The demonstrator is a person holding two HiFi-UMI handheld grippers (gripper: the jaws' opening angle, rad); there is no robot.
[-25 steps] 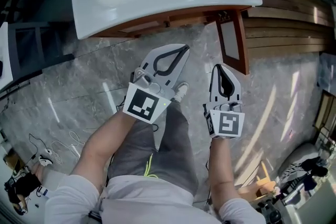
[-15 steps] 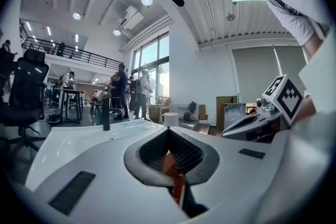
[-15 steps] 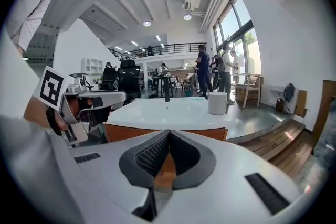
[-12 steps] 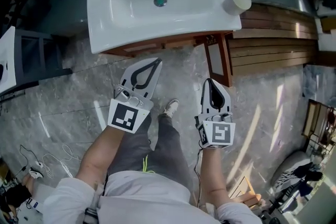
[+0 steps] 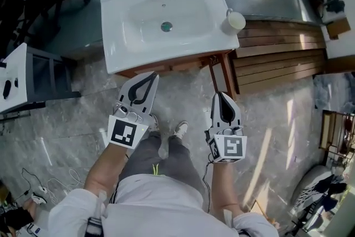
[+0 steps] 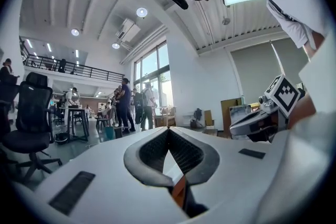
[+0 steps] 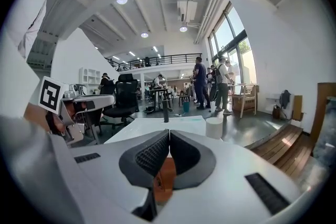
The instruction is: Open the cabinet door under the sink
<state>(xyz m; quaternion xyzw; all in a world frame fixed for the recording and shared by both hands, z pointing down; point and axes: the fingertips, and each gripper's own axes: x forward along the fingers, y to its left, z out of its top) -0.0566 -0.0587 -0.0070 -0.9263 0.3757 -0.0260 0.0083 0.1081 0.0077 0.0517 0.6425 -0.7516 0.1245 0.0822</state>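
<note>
Head view: where is the cabinet door [image 5: 223, 76] found?
— Under the sink's [image 5: 183, 36] right corner, edge-on; the cabinet front is hidden. Left gripper [image 5: 153, 75] and right gripper [image 5: 219, 95] are held clenched, empty, before the sink.

Open-plan office loft: desk chairs [image 7: 122, 100], mezzanine railing [image 6: 73, 67], freestanding sink [image 5: 166, 22].
</note>
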